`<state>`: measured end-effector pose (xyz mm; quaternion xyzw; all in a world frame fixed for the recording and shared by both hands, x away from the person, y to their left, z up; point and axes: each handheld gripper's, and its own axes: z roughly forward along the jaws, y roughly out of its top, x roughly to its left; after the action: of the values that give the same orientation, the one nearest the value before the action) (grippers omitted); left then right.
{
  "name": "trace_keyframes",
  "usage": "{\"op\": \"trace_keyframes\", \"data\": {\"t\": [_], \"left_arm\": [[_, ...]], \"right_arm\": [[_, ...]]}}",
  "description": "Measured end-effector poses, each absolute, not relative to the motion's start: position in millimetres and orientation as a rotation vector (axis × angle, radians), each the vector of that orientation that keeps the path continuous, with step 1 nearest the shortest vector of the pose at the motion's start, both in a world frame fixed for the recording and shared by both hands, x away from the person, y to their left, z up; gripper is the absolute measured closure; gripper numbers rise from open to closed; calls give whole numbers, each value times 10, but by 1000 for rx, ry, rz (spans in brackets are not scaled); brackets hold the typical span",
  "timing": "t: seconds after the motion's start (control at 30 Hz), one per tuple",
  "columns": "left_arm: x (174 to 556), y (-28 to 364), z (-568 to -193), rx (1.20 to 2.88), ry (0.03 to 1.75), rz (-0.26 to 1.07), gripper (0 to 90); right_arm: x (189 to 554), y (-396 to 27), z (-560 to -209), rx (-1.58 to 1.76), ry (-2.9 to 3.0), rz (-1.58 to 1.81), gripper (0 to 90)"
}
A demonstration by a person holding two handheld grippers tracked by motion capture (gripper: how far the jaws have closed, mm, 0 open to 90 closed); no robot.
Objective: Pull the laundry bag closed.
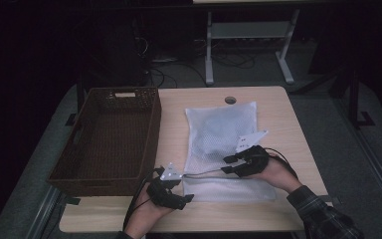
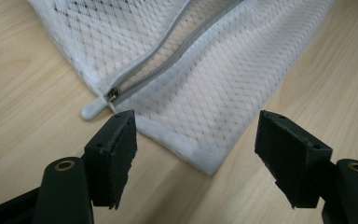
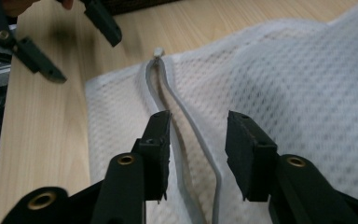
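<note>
A white mesh laundry bag (image 1: 219,134) lies flat on the wooden table (image 1: 278,109), something grey showing faintly inside it. Its grey zipper (image 3: 182,114) runs along the near end and stands partly unzipped. In the left gripper view the white zipper pull (image 2: 93,109) sits at the bag's (image 2: 205,79) corner. My left gripper (image 1: 181,188) (image 2: 196,154) hovers open just short of that corner, nothing between its jaws. My right gripper (image 1: 228,165) (image 3: 198,154) is open over the zipper line, jaws either side of it without pressing. The left gripper (image 3: 85,55) shows beyond the pull (image 3: 158,52).
A dark brown woven basket (image 1: 151,139) stands on the table's left part, close beside the bag. A round cable hole (image 1: 230,100) lies near the far edge. Bare wood shows right of the bag and along the near edge. Another desk's legs stand behind in the dark.
</note>
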<state>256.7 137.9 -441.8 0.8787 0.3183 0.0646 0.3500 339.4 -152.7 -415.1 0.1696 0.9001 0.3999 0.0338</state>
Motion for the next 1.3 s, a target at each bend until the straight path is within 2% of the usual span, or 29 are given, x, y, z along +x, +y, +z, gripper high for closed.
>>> {"op": "trace_keyframes", "data": {"t": [0.3,0.8,0.97,1.17,1.3], "left_arm": [[2497,1401,-4459,2307,842,176,291],[2502,1484,-4462,2306,875,174,292],[2506,1502,-4455,2304,882,174,292],[2508,1493,-4462,2314,878,172,292],[2510,1495,-4464,2312,883,171,292]], "right_arm": [[3520,-1070,-4163,453,2797,1258,698],[3616,-225,-4425,341,2903,1184,717],[3633,-97,-4544,333,2936,1133,717],[3631,-47,-4625,319,2953,1072,787],[3612,-39,-4617,296,2937,1078,794]]}}
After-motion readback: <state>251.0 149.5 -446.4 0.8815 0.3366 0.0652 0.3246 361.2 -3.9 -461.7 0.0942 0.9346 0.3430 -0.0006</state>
